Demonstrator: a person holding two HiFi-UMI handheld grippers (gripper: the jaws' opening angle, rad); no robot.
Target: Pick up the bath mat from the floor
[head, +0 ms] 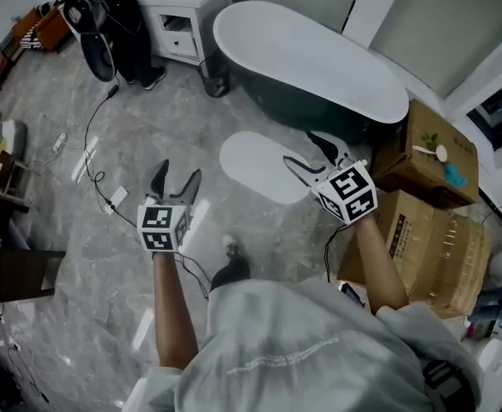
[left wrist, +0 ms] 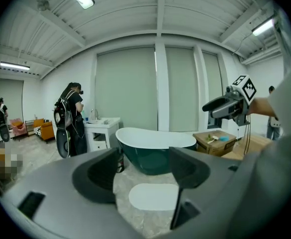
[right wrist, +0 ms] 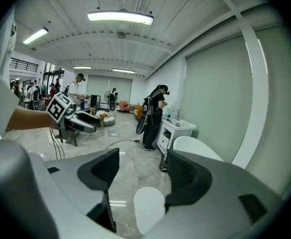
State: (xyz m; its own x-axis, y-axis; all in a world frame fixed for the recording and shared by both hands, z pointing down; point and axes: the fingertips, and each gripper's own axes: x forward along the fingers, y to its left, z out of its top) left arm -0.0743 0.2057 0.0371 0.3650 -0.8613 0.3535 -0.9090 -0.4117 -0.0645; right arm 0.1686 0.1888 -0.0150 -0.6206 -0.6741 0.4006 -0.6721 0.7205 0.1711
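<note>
A white oval bath mat (head: 263,165) lies flat on the grey marble floor in front of the dark green bathtub (head: 306,67). It also shows between the jaws as the mat (left wrist: 154,196) in the left gripper view and the mat (right wrist: 148,208) in the right gripper view. My left gripper (head: 174,183) is held in the air left of the mat, open and empty. My right gripper (head: 312,157) hovers over the mat's right end, open, with nothing between its jaws.
Cardboard boxes (head: 431,204) are stacked at the right of the mat. A white vanity (head: 182,15) stands left of the tub, with a person (head: 117,24) beside it. A black cable (head: 96,157) and a power strip (head: 115,198) lie on the floor at left.
</note>
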